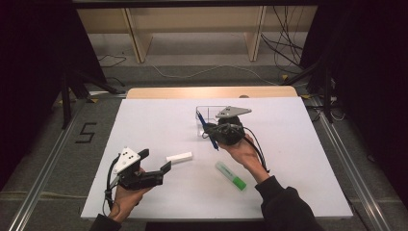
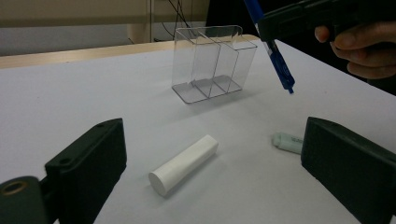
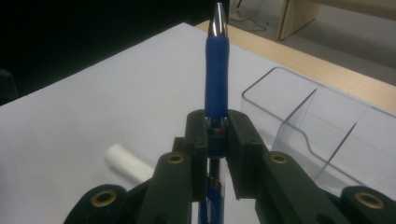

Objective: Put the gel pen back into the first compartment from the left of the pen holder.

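My right gripper (image 1: 215, 134) is shut on a blue pen (image 1: 207, 130) and holds it lifted beside a clear plastic organizer (image 1: 210, 117) with dividers. In the right gripper view the pen (image 3: 217, 79) stands up between the pressed jaws, silver tip on top, with the organizer (image 3: 317, 121) just right of it. My left gripper (image 1: 155, 161) rests open near the front left. Between its wide jaws, in the left gripper view, a white cylinder (image 2: 184, 164) lies on the table. A green highlighter (image 1: 231, 175) lies at the front, right of centre.
The white table (image 1: 144, 120) has a wooden strip along its far edge. Beyond it are wooden legs and loose cables on the floor. The white cylinder (image 1: 179, 157) lies between the two hands. In the left gripper view the highlighter's end (image 2: 287, 142) sits by the right jaw.
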